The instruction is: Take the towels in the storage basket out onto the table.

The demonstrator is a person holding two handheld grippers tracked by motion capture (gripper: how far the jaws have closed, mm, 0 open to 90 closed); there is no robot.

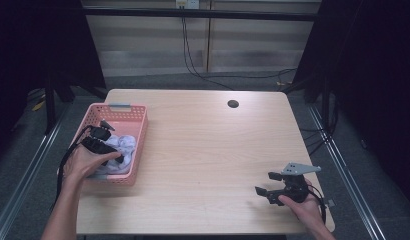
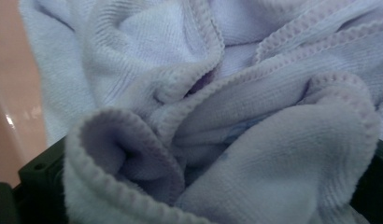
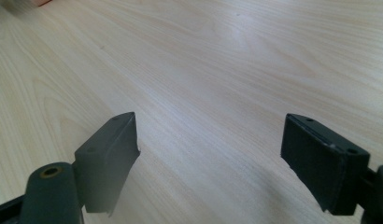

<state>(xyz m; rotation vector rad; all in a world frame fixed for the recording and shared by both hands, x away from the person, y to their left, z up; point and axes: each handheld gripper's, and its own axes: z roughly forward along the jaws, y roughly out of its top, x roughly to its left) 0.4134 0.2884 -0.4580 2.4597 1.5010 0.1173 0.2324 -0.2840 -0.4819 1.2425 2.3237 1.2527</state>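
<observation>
Because the left gripper [image 1: 109, 141] is buried in the pale lilac cloth [image 1: 120, 150] inside the pink basket [image 1: 141, 142], which sits at the worktop's [image 1: 208, 150] left edge, the likeliest trouble is a poor bite; the cloth lies crumpled in loose folds, and a pinch on one hem alone could slip free as it is lifted, or drag the light basket along with it toward the edge. A second risk is the cloth catching on the basket's lattice wall as it comes out; a slow, straight lift would guard against both.

In the left gripper view the cloth [image 2: 236, 135] bulges up between the two dark fingers [image 2: 38, 179], which stand wide at the bottom corners of the view; the folds touch and cover them, but whether they have closed enough to grip I cannot tell.

The right gripper [image 1: 278, 187] rests in the person's hand near the worktop's front right corner, well apart from the basket; its fingers [image 3: 108, 156] are spread wide over bare wood [image 3: 213, 84], holding nothing and touching nothing.
</observation>
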